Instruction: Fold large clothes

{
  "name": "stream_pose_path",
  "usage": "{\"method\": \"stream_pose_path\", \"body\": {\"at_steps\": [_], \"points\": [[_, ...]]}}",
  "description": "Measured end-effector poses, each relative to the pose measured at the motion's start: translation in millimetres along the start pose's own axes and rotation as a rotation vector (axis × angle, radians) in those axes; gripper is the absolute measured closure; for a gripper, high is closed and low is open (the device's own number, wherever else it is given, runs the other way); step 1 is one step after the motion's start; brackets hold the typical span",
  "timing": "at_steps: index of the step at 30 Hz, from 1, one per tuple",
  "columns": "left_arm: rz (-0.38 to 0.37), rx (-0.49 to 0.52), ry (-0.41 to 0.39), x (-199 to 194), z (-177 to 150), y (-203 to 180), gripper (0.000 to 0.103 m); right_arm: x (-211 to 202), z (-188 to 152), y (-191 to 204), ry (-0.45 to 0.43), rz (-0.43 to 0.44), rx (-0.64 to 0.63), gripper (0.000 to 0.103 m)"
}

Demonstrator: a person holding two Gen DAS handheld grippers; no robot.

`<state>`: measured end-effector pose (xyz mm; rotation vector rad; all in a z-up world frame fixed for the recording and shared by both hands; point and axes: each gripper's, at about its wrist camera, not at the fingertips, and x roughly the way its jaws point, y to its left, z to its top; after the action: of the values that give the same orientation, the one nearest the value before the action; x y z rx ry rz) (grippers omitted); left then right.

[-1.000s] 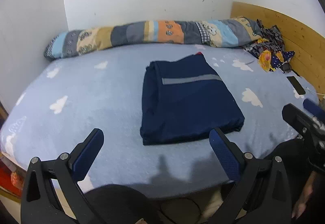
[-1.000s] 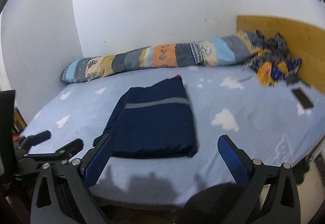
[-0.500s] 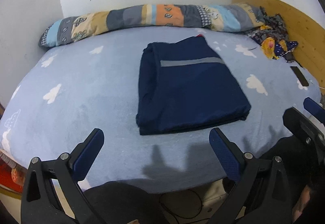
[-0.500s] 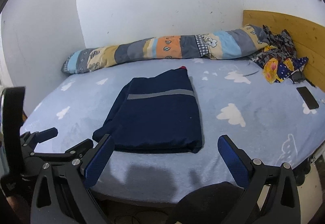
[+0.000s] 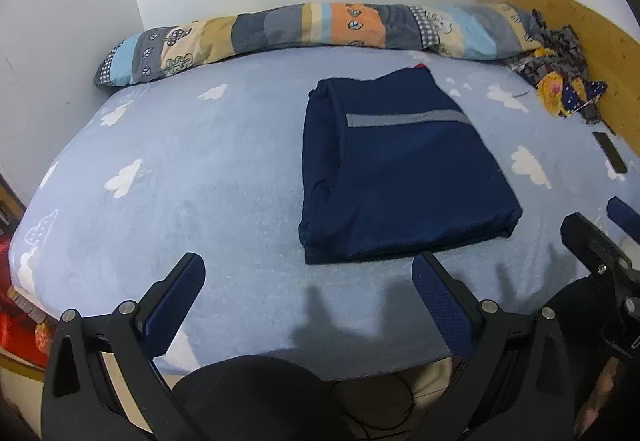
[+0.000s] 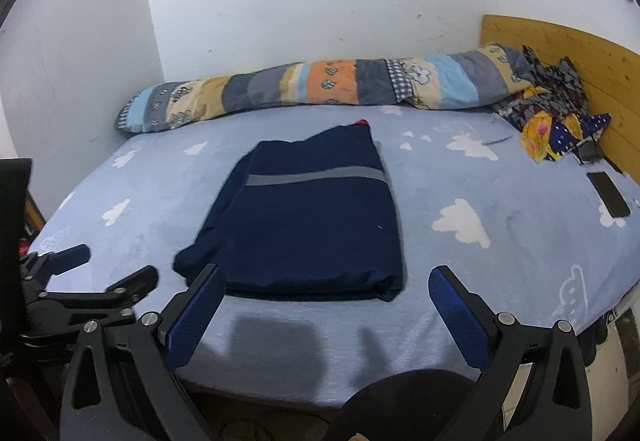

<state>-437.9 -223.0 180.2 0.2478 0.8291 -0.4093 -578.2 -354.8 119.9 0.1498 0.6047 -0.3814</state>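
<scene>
Both tools hanging open and empty over the near bed edge, navy garment (image 5: pixel 400 177) lying folded mid-bed.

Left tool (image 5: pixel 308 281) and right tool (image 6: pixel 324 297) are gaping wide, gripping nothing, apart from the cloth. The garment is sitting as a flat rectangle on the cloud-print bed (image 5: pixel 180 181), grey stripe up, left-side layers bulging unevenly. Risk, as I judge it: pinching only the top layer would be dragging the stack apart; a push toward the phone (image 6: pixel 610 193) or the patchwork bolster (image 6: pixel 320 89) could be skewing it.
</scene>
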Motion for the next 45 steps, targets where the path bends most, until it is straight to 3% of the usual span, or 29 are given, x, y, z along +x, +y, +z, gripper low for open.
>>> {"method": "stream_pose_path", "body": {"at_steps": [6,9,14,45], "points": [[0.001,0.052,-0.008,5.5,-4.7,-13.6,0.000,0.2,-4.5,-0.3,-0.029,-0.017,-0.022,0.000],[-0.012,0.053,0.014,8.8,-7.4,-15.9,0.000,12.1,-8.5,-0.9,0.012,-0.024,-0.021,0.000],[0.024,0.094,0.003,9.8,-7.4,-22.6,0.000,13.1,-10.5,10.7,-0.011,-0.032,-0.067,0.000],[0.004,0.083,0.036,17.0,-8.1,-20.3,0.000,22.8,-7.4,8.6,0.010,-0.016,-0.042,0.000]]}}
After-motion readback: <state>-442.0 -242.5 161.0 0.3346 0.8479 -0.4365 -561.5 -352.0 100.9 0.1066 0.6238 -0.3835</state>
